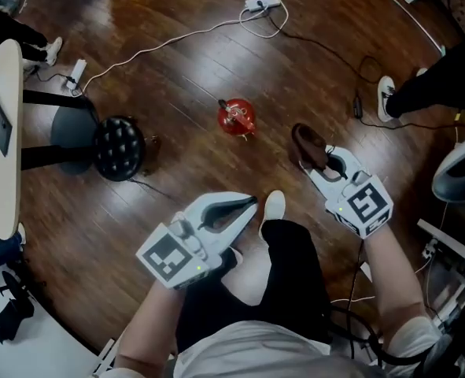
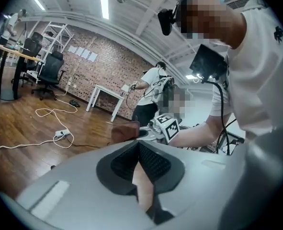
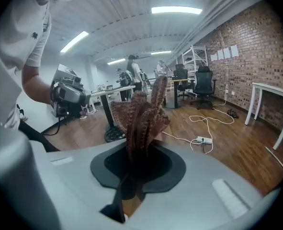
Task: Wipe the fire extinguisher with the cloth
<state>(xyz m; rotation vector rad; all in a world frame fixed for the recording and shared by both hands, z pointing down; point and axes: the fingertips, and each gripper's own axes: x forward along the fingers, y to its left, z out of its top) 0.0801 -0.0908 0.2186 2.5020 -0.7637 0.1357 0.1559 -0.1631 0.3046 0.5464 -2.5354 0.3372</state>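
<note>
Extinguisher (image 1: 237,117) on wood floor (image 1: 177,22); prob. office.

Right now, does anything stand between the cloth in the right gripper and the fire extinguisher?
Nothing visible does. Only bare wooden floor separates the cloth, clamped in the right gripper, from the fire extinguisher. The power strip lies farther off.
</note>
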